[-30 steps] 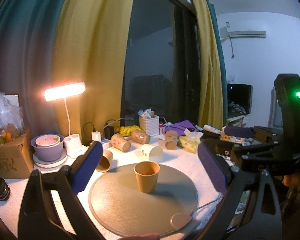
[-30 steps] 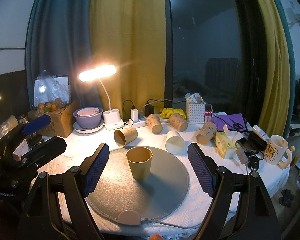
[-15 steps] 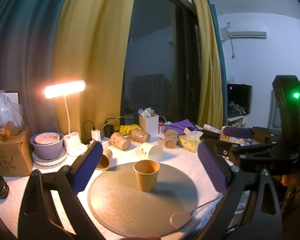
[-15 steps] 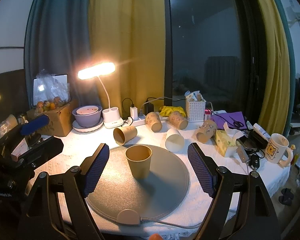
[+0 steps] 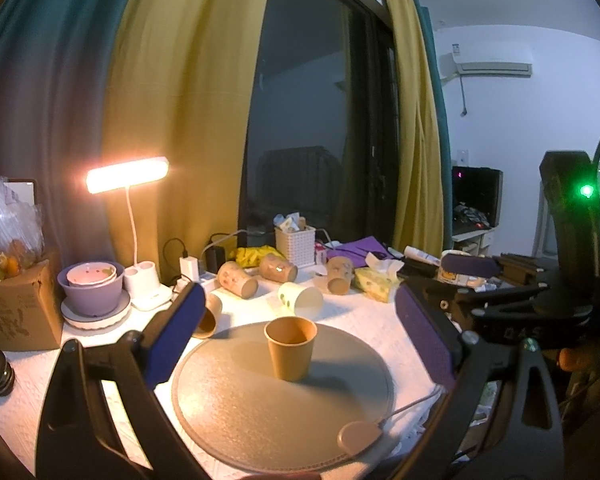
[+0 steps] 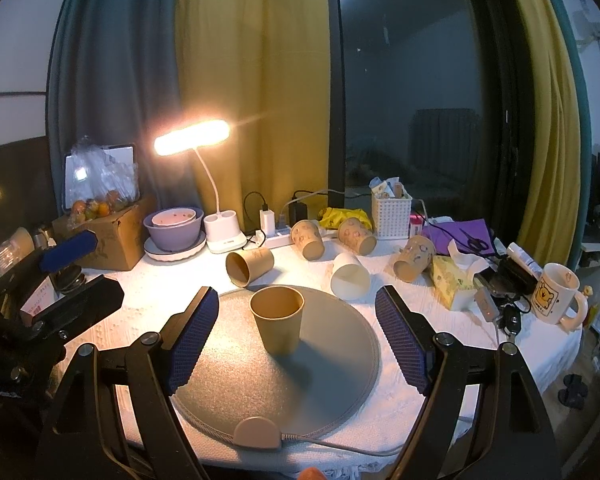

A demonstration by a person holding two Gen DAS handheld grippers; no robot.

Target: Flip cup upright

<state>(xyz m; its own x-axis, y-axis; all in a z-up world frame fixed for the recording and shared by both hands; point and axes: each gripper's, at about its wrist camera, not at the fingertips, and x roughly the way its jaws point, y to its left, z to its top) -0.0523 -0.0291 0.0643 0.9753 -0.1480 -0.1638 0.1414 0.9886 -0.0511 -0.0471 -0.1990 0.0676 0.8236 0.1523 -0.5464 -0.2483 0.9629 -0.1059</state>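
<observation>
We see the brown paper cup (image 6: pixel 277 324) standing upright, mouth up, on the round grey mat (image 6: pixel 340 380), a bit toward the mat's lamp side. The cup's inside is in shadow, so we can't tell if anything's in it.

Right gripper (image 6: pixel 298 340) is spread wide w/ nothing held; its blue pads sit either side of the cup, apart from it. Left gripper (image 5: pixel 296 344) is likewise wide open & empty, the cup between its pads but not touched. In the right wrist view the left gripper's body is only a dark shape at the left edge; in the left wrist view the right one's black body blocks the table's right end.

Behind the mat, near the desk lamp (image 6: pixel 204 184), lie more cups on their sides: a brown one (image 6: pixel 249 266) at the mat's rim, a white one (image 6: pixel 350 276), and three printed ones (image 6: pixel 308 238) further back. In the left wrist view the brown lying cup is half hidden by the left pad.

A tan tab w/ a cable (image 6: pixel 259 432) sits at the mat's near rim; the cable runs off right & out of sight. The mat's near edge is partly covered by the gripper arms. A purple bowl (image 6: pixel 174 230) sits beside the lamp's base; what's in it is too dim to tell. A cartoon mug (image 6: pixel 556 298) stands far right of the mat, near the table (image 6: pixel 440 384) edge.
</observation>
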